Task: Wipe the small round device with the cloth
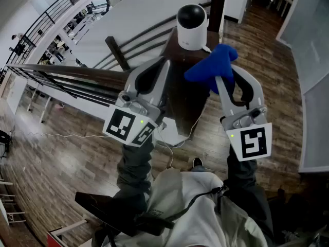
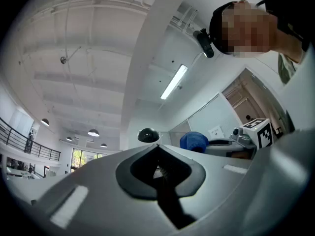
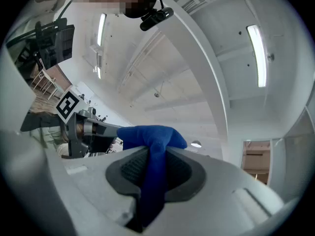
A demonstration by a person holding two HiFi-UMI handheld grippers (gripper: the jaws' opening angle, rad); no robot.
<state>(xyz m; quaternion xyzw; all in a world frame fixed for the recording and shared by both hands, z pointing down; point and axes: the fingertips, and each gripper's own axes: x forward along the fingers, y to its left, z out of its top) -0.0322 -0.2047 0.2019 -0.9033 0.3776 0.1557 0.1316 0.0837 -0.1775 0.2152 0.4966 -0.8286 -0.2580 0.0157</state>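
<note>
The right gripper (image 1: 222, 78) is clamped on the blue cloth (image 1: 211, 68). In the right gripper view the fabric runs down between the two dark pads (image 3: 129, 168), and a bunched wad of it stands out past the tips. The left gripper (image 1: 163, 66) carries nothing: its own view shows the jaws drawn together at the tips with no object between them. Both are held up side by side in front of the person, pointing forward. Just beyond them stands the small round device (image 1: 191, 24), a white cylinder with a black domed top, upright on a narrow dark surface (image 1: 180, 91), so its long axis is vertical. From the cloth wad the device lies ahead and a little to the left, near but apparently not touching. The left gripper view shows the dome (image 2: 147, 134) and the cloth (image 2: 193, 140) with a gap between them. The right gripper is the nearer of the two and holds the wiping material, so the coming move likely calls for a short push forward and leftward to bring the wad against the white side or the dome. The left one looks free to steady the body if the light device tends to slide or tip.
</note>
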